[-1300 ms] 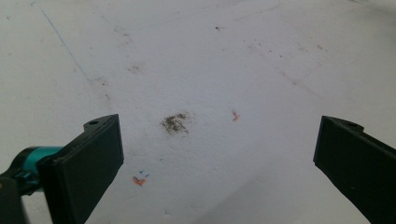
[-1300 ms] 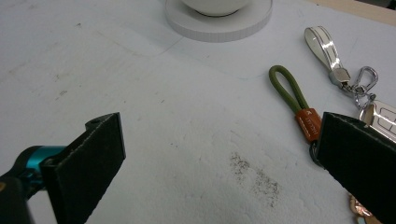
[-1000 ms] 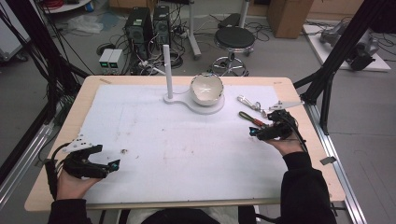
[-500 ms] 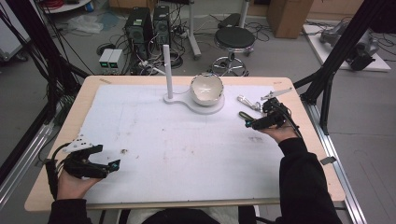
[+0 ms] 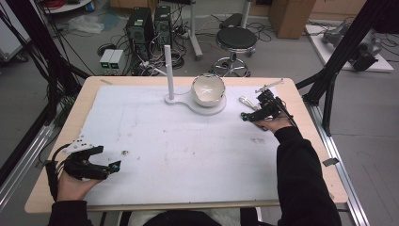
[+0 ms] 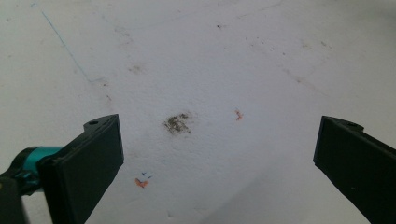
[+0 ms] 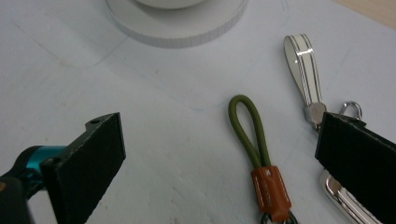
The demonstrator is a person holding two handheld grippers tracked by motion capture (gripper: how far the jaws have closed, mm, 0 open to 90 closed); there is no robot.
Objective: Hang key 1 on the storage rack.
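An olive green cord loop [image 7: 247,128] with an orange-brown leather clasp [image 7: 270,191] lies on the white mat, between the jaws of my right gripper [image 7: 219,144], which stands open just above it. Beside it to the right lies a white striped strap [image 7: 303,65] with a metal ring and a shiny clip [image 7: 343,198] partly hidden behind the right jaw. In the high view my right gripper [image 5: 248,115] is at the far right of the table beside the white strap [image 5: 245,100]. My left gripper [image 5: 107,159] rests open at the near left, over bare mat [image 6: 217,149].
A white stand [image 5: 207,106] with an upright post [image 5: 168,70] and a round bowl [image 5: 208,88] sits at the far middle; its base [image 7: 177,25] is just beyond the loop. A dark smudge [image 6: 177,123] marks the mat ahead of my left gripper. The table's right edge [image 5: 313,127] is close.
My right gripper has moved away from me and a little left, ending over the cord loop and straps. My left gripper has stayed where it was.
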